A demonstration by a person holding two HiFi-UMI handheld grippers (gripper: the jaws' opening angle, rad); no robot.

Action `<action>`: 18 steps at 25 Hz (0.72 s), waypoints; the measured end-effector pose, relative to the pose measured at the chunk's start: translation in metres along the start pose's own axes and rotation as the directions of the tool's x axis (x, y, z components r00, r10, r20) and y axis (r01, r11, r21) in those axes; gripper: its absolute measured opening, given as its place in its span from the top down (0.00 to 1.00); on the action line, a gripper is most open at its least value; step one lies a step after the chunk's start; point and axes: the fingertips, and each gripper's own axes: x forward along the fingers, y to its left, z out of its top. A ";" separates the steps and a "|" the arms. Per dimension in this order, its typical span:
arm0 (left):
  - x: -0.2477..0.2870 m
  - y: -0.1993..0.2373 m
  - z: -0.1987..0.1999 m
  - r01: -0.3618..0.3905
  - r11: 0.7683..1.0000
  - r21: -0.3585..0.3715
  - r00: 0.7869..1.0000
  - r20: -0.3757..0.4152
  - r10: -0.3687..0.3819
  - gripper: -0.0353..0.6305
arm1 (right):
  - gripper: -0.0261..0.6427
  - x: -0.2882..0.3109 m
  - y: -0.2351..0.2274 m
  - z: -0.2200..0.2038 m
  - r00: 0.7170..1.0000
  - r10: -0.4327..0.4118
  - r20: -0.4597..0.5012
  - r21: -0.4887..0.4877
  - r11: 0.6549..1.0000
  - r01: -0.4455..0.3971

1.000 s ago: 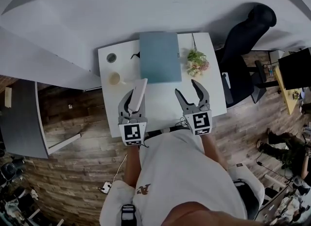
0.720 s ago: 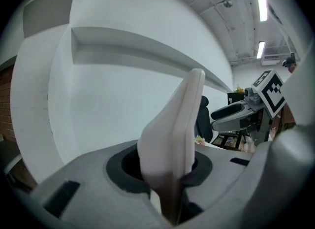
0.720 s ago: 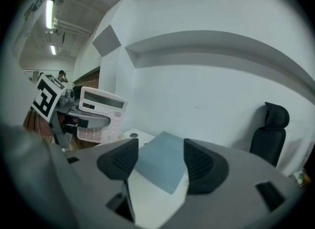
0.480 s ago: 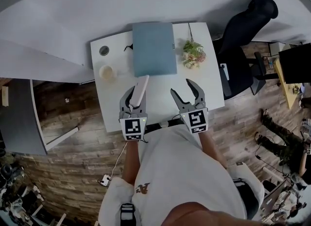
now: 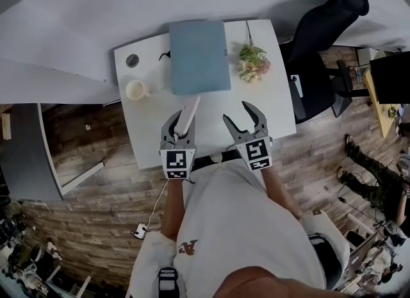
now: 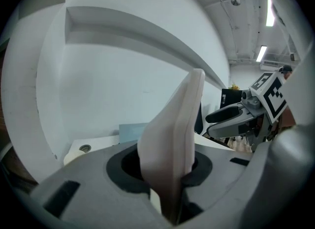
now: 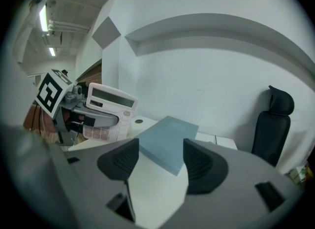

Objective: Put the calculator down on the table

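Item: white calculator (image 5: 189, 109), pinched edge-up in left claw (image 5: 182, 124), over worktop (image 5: 272, 91). Right claw (image 5: 237, 113), at three o'clock, spread, empty. Step: set-down pending. Next, probably: lay flat, release.

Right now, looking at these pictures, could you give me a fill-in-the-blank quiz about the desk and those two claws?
The left gripper is shut on a white plastic ____ with a display and keys.
The right gripper holds ____.
On the white table, a flat blue-grey rectangular object lies between a cream mug and a bunch of ____.
Missing words: calculator; nothing; flowers.
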 end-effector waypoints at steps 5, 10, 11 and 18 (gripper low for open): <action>0.004 -0.008 -0.019 0.024 0.999 -0.030 0.999 -0.039 -0.025 0.77 | 0.54 0.004 0.005 -0.017 0.999 0.021 -0.026 0.002 1.000 -0.021; 0.010 -0.018 -0.035 0.048 0.998 -0.040 0.996 -0.073 -0.051 0.77 | 0.54 0.007 0.009 -0.032 0.997 0.040 -0.059 0.004 0.999 -0.040; 0.011 -0.020 -0.038 0.053 0.998 -0.043 0.995 -0.080 -0.056 0.77 | 0.54 0.007 0.009 -0.036 0.997 0.042 -0.066 0.005 0.999 -0.042; 0.018 -0.032 -0.057 0.089 0.994 -0.065 0.988 -0.120 -0.096 0.77 | 0.54 0.008 0.011 -0.059 0.993 0.050 -0.110 0.021 0.999 -0.048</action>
